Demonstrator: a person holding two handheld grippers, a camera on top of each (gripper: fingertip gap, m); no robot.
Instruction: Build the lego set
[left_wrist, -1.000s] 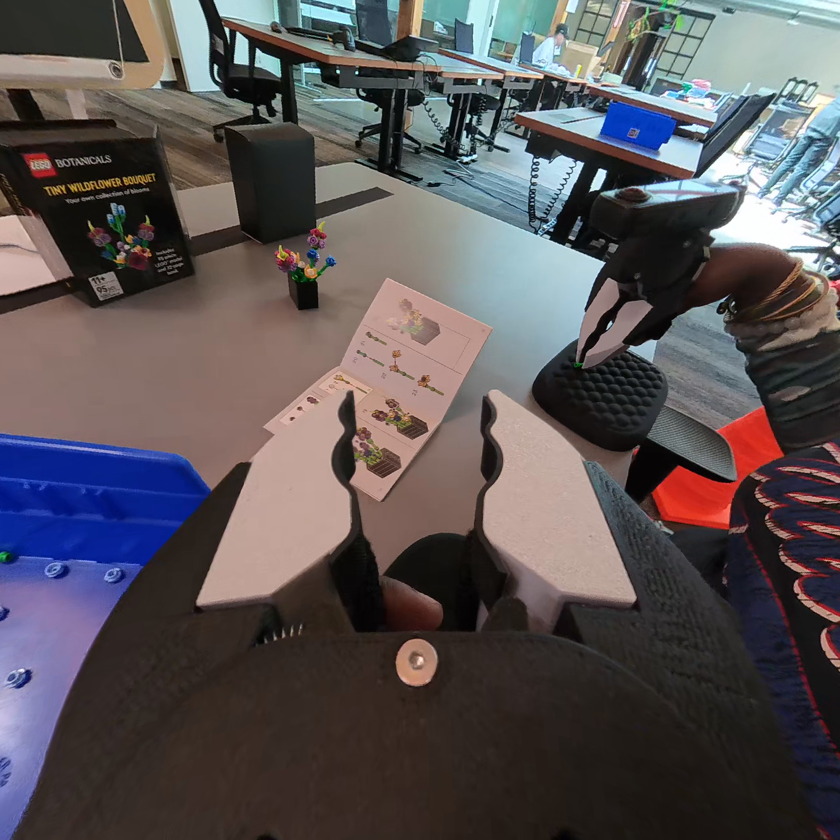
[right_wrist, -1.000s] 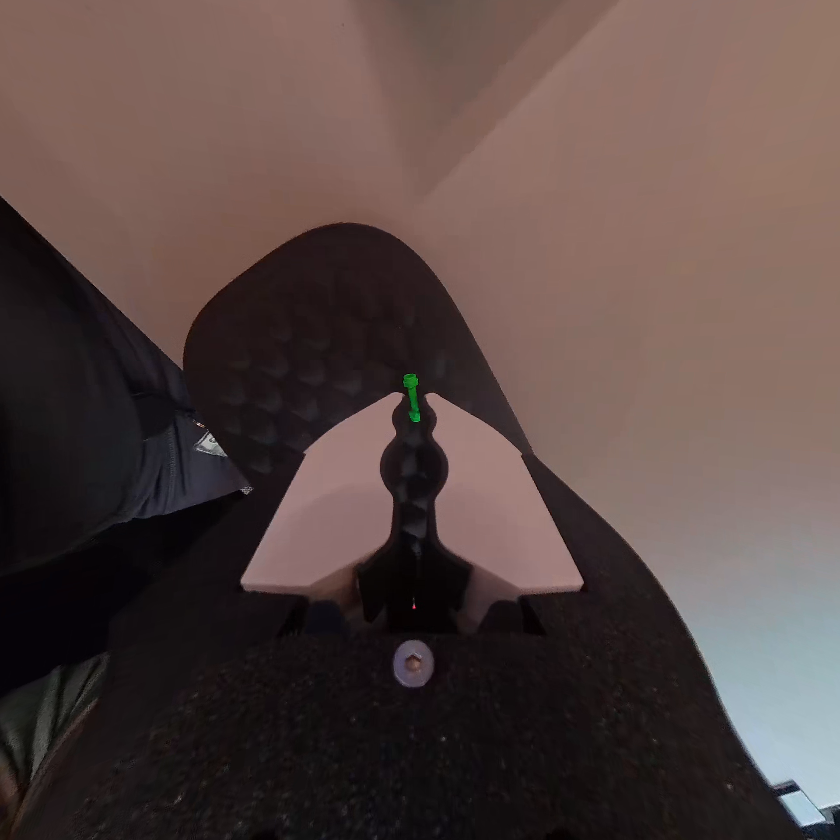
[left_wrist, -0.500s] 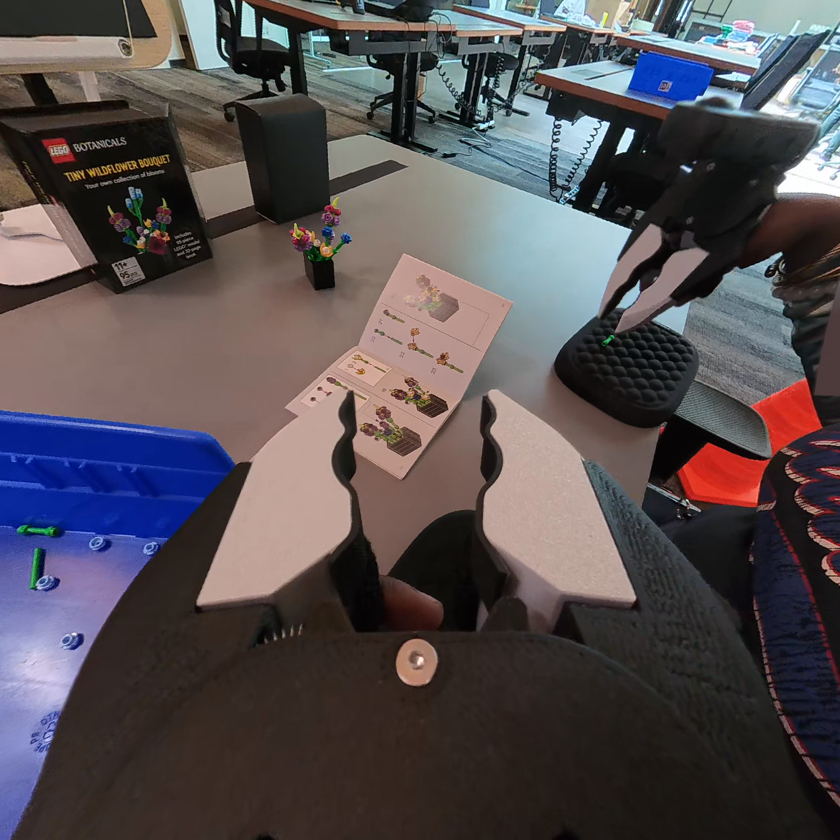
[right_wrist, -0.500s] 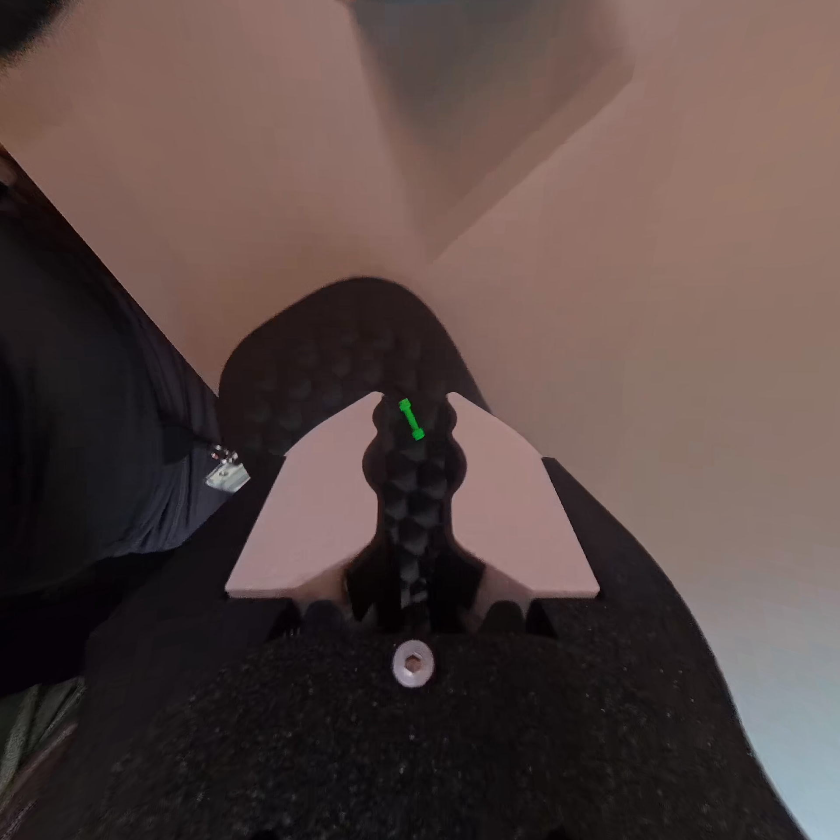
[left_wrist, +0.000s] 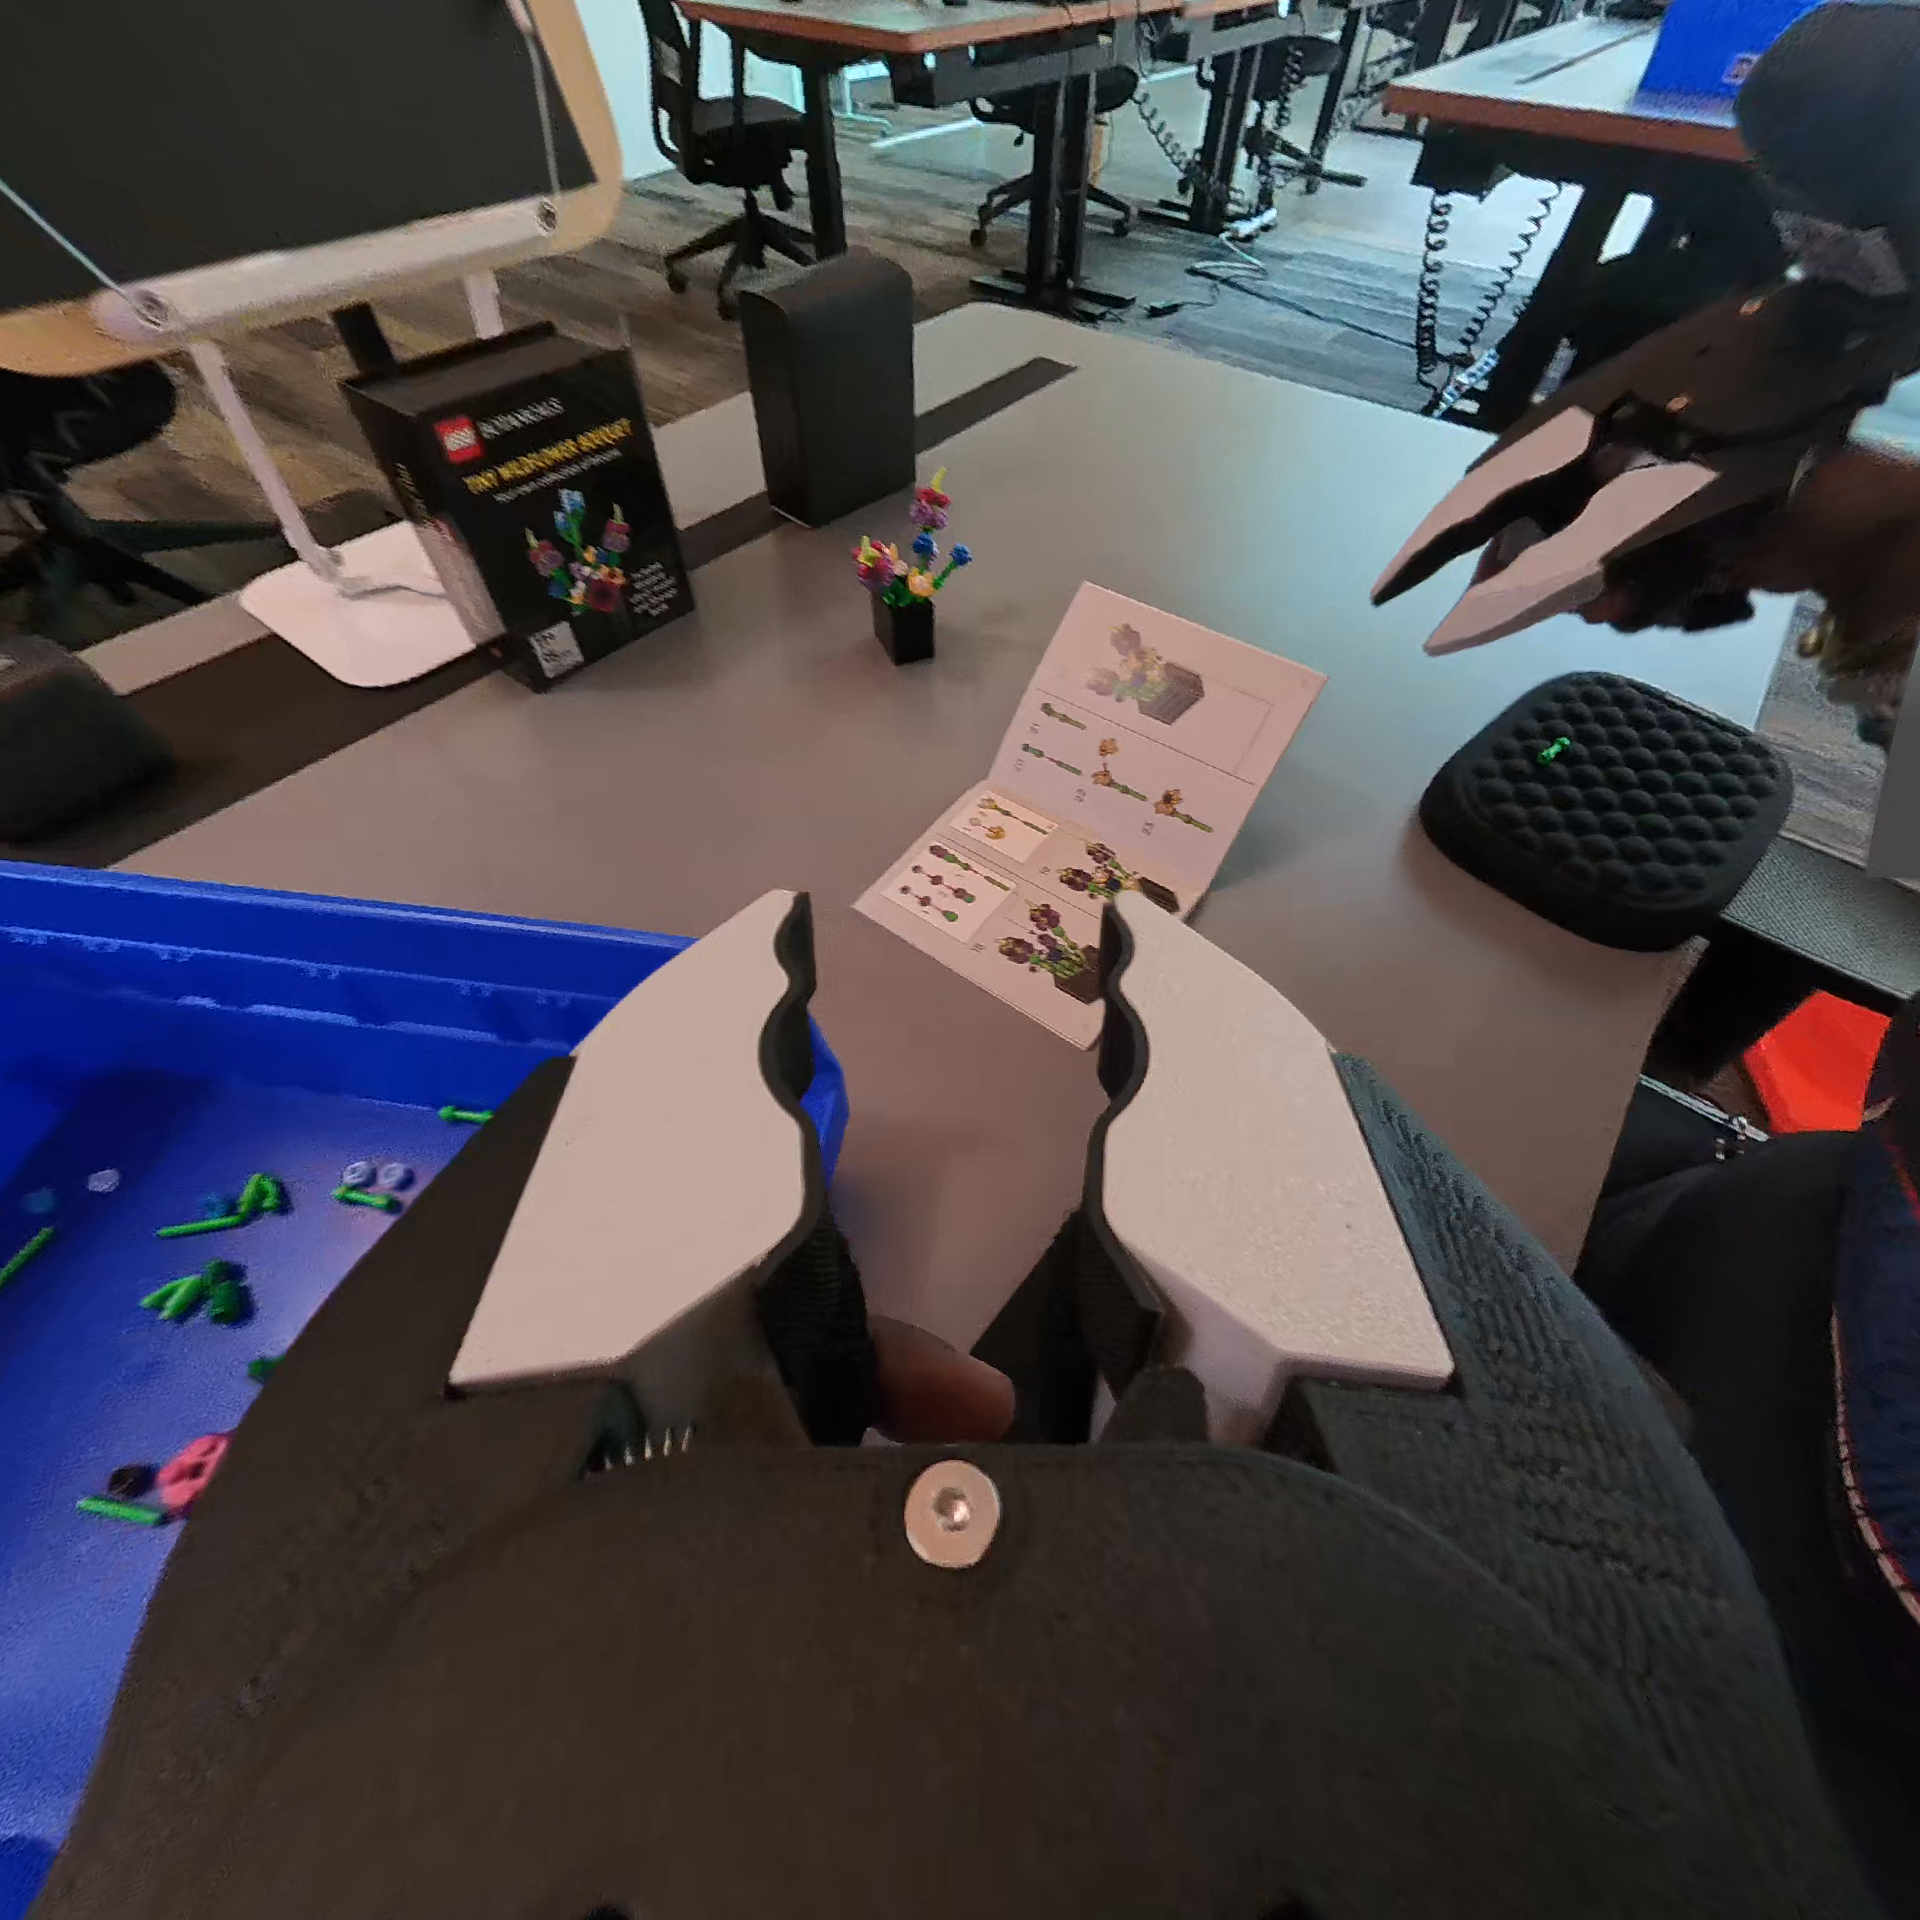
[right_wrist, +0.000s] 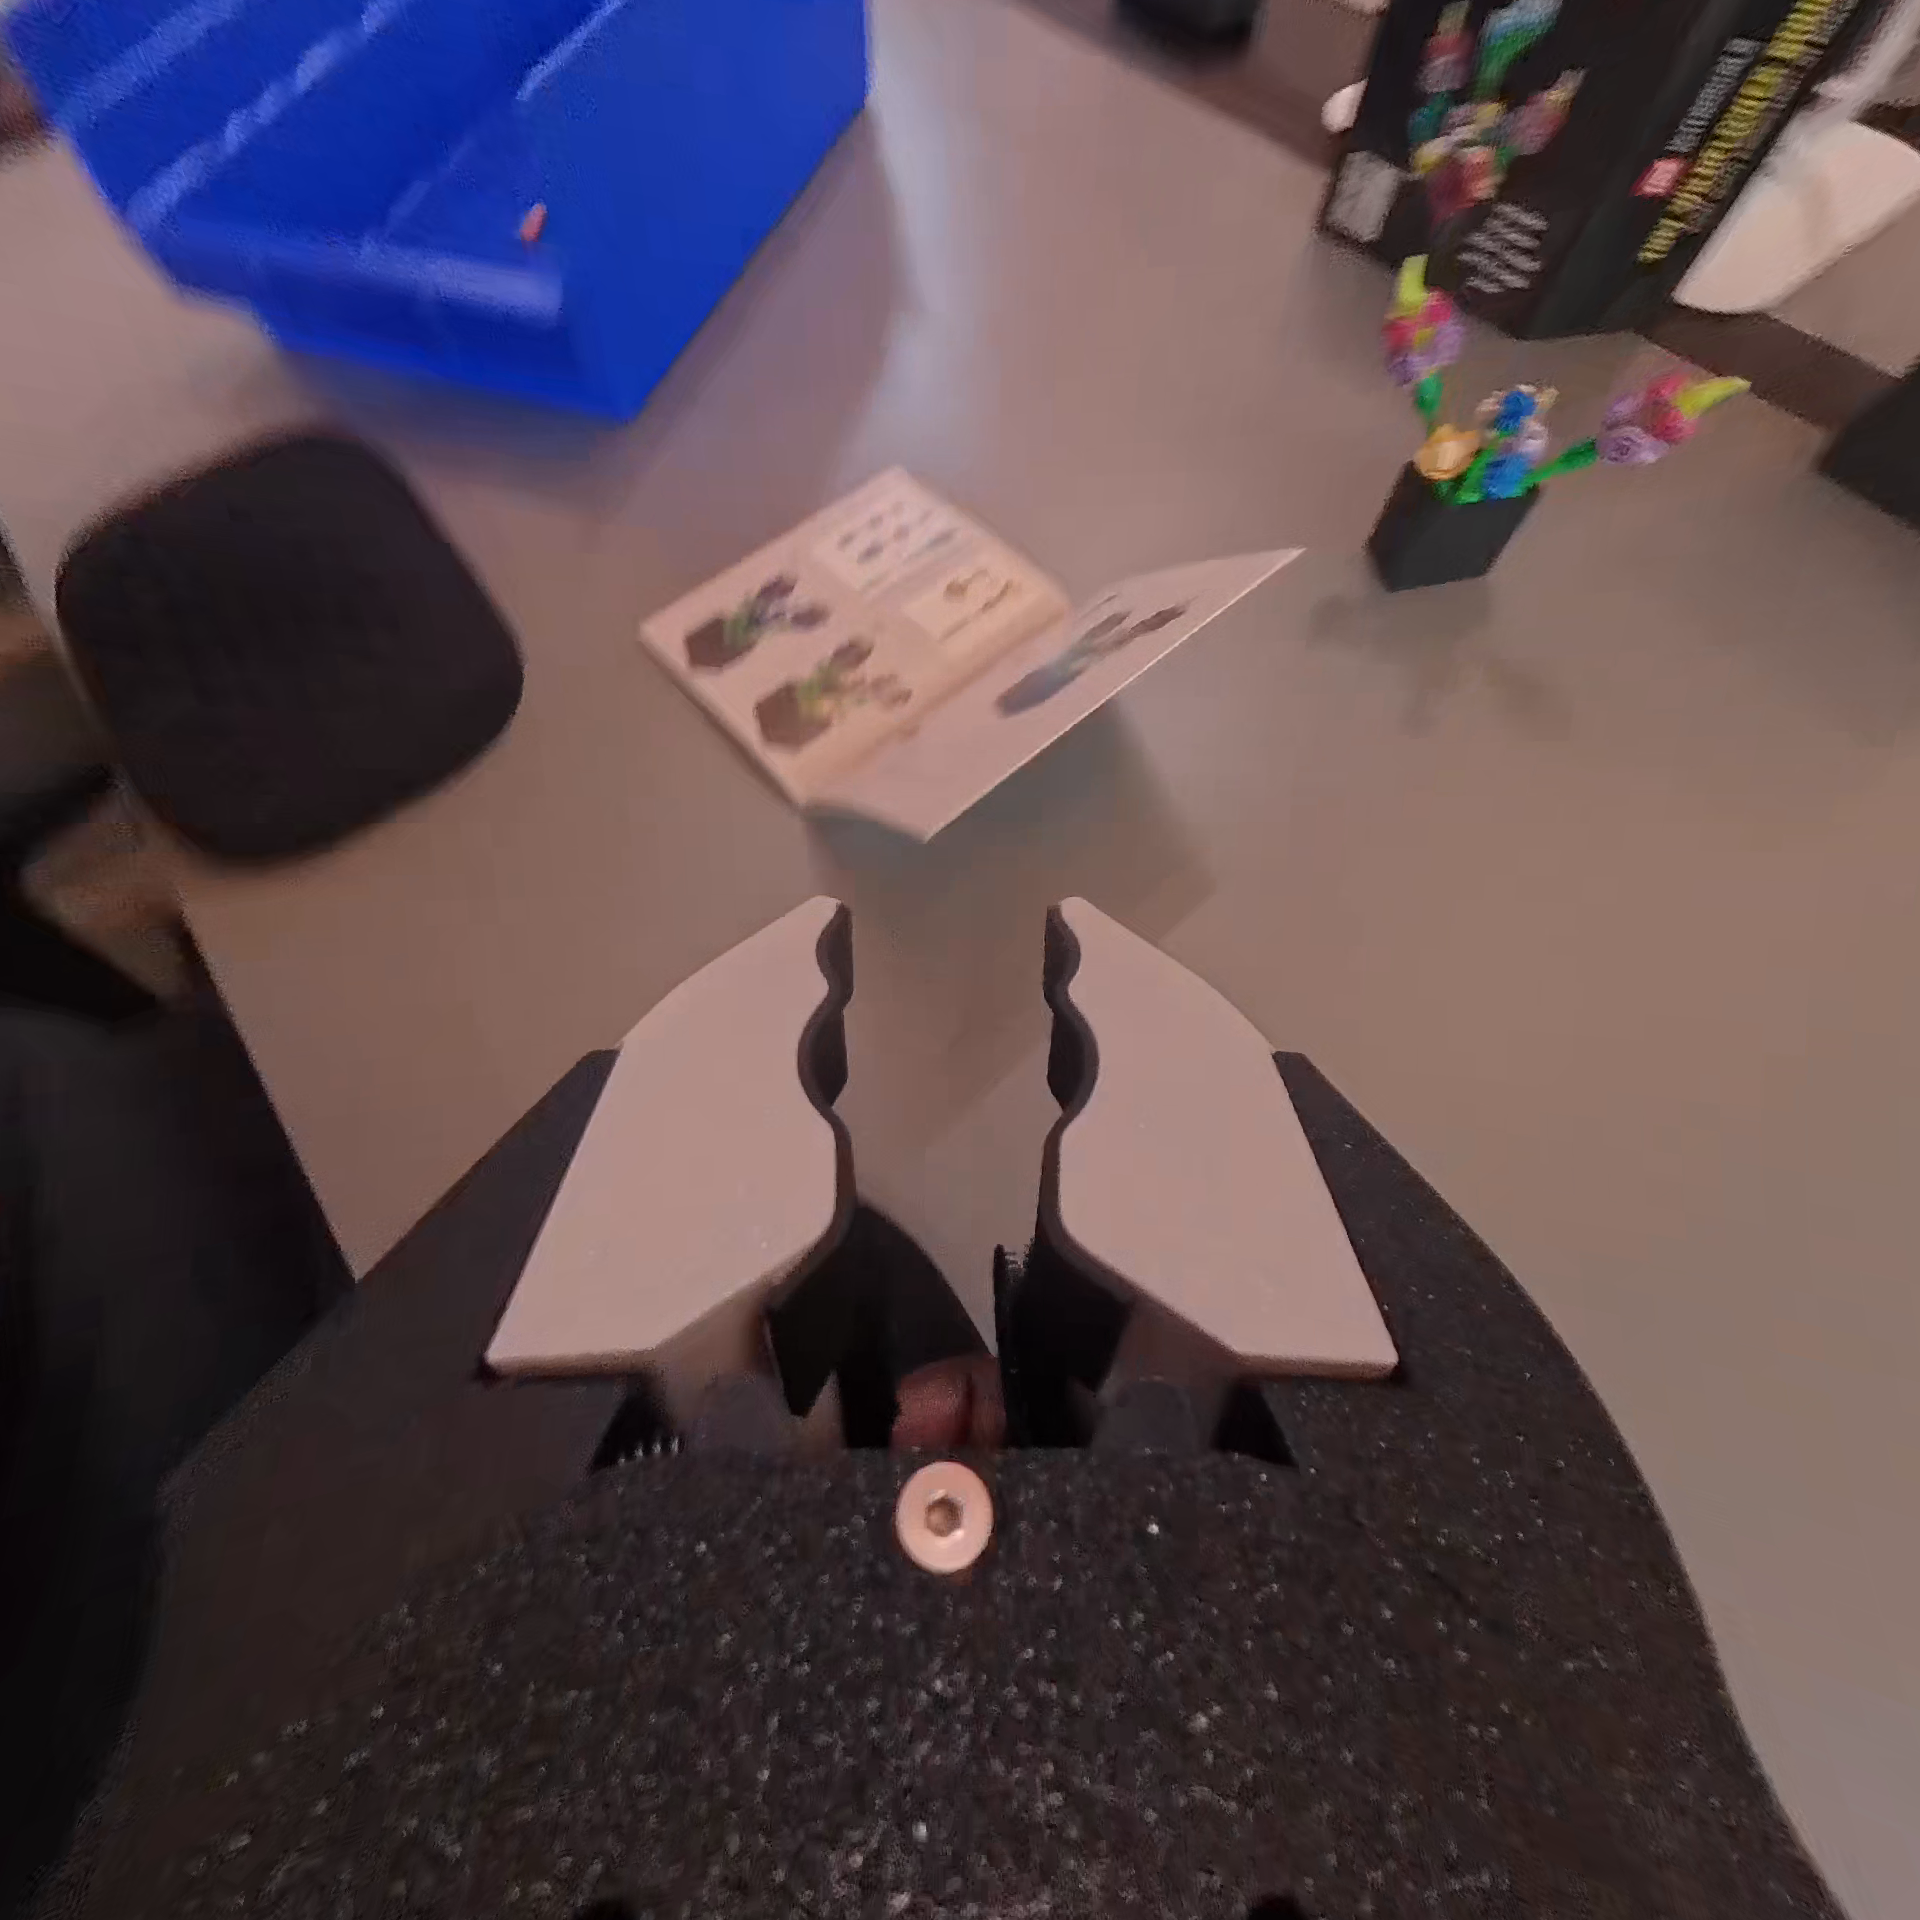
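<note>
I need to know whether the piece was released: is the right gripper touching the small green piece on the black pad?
Apart. The left wrist view shows the right gripper raised clear of the black pad, with the green piece lying alone on it.

open-plan office: rows of desks (left_wrist: 1621, 114), swivel chairs (left_wrist: 743, 135), dangling coiled cables (left_wrist: 1439, 281)

We saw a grey table (left_wrist: 665, 769) carrying a blue bin (left_wrist: 312, 966) left of the left fingers (left_wrist: 675, 1143), an open instruction booklet (left_wrist: 1122, 790) just ahead of them, a black dimpled pad (left_wrist: 1621, 831) to the right, and a flower model (left_wrist: 914, 582) and set box (left_wrist: 540, 520) beyond.
</note>
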